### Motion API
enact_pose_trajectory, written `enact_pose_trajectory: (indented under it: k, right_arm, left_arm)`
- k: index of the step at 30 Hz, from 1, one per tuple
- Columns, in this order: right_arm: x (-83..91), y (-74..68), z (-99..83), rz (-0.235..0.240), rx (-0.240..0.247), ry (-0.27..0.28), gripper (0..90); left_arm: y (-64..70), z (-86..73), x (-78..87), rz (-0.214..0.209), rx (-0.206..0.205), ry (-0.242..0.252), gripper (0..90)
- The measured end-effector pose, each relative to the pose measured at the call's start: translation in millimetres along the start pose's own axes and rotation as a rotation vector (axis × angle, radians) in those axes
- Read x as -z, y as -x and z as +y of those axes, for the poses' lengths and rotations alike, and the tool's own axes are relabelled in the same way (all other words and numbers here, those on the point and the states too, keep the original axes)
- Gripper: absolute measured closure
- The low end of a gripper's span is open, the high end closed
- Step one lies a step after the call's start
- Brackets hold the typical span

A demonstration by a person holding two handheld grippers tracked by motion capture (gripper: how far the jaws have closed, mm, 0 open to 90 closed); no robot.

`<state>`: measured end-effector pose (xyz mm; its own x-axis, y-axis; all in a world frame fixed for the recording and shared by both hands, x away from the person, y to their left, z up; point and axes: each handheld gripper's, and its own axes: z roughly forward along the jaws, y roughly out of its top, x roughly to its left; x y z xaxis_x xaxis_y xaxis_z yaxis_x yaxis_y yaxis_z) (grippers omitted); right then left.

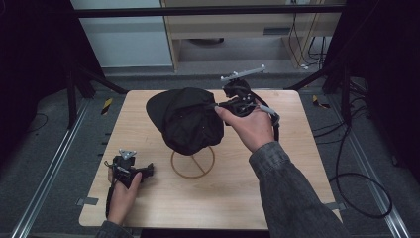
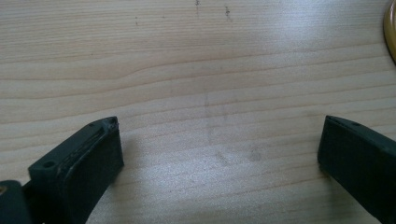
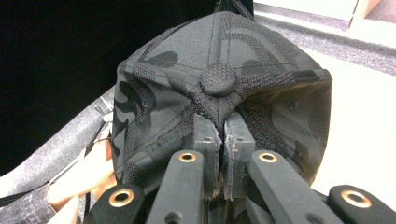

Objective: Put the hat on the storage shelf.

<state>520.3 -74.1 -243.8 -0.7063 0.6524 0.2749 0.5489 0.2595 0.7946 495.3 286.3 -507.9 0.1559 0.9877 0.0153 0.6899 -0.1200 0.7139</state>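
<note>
A black cap [image 1: 190,119] hangs above the middle of the wooden tabletop [image 1: 237,188], pinched at its crown, just below the top button [image 3: 218,79], by the right hand-held gripper [image 1: 225,105], whose jaws are clamped together on the fabric. The cap's brim points toward the far left. Directly beneath it on the tabletop lies a wooden ring stand [image 1: 192,162]. Near the front left corner, the left hand-held gripper [image 1: 143,171] rests low over the bare wood, its jaws spread wide with nothing between them.
</note>
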Motion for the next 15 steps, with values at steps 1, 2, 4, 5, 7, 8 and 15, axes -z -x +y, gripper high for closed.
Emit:
enact_pose_trajectory:
  k: [1,2,4,5,7,8,15]
  right_arm:
    - [-2.3,0.7,-1.6,-0.004,0.004,-0.009,86.3]
    - [-2.3,0.7,-1.6,-0.004,0.004,-0.009,86.3]
    - [-4.4,0.9,-2.9,-0.006,-0.001,-0.017,86.2]
    - [-5.8,1.7,-3.2,-0.006,0.005,-0.013,86.1]
    - [-6.6,2.3,-3.2,-0.004,-0.001,-0.017,86.1]
    - [-7.1,2.7,-3.3,-0.005,0.001,-0.016,86.1]
    - [-11.6,7.9,-8.4,-0.003,-0.015,-0.022,85.3]
  left_arm:
    - [0.0,0.0,0.0,0.000,0.000,0.000,0.0]
    - [-0.2,0.0,0.2,-0.001,-0.003,-0.002,0.0]
    - [-0.2,0.0,0.2,-0.001,-0.003,-0.003,0.0]
    - [-0.2,0.0,0.2,0.000,-0.003,-0.002,0.0]
    - [-0.2,0.0,0.2,-0.001,-0.003,-0.002,0.0]
    - [-0.2,0.0,0.2,-0.001,-0.003,-0.003,0.0]
    - [-0.2,0.0,0.2,0.000,-0.003,-0.003,0.0]
